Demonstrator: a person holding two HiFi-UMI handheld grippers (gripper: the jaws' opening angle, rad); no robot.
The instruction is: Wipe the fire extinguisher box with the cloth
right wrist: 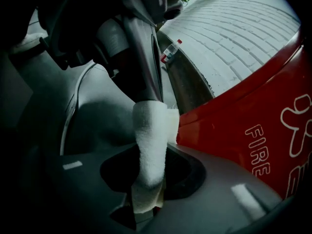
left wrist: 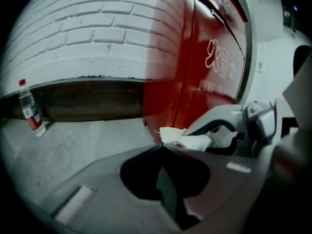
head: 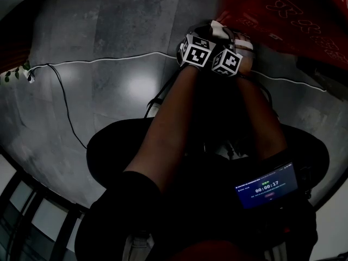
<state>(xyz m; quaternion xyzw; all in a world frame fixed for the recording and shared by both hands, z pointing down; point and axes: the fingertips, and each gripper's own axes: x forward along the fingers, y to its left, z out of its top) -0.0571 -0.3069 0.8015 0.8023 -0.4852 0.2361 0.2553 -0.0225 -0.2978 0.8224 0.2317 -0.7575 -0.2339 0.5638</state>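
Across the upper right of the head view, the red fire extinguisher box (head: 283, 15) stands over a grey floor (head: 119, 64), with a white brick wall (left wrist: 83, 38) filling the upper left of the left gripper view. Both arms reach to the upper centre of the head view, the two grippers close side by side at the box. The right gripper (right wrist: 153, 152) has its jaws clamped on a folded white cloth (right wrist: 146, 126), which sits at the box's lower edge; whether it presses on the red face cannot be told. The left gripper (left wrist: 161, 145) has its jaws closed together with nothing between them. A thin white cable (head: 109, 58) runs over the floor. A clear plastic bottle (left wrist: 30, 108) stands at the wall's foot, at the frame's left.
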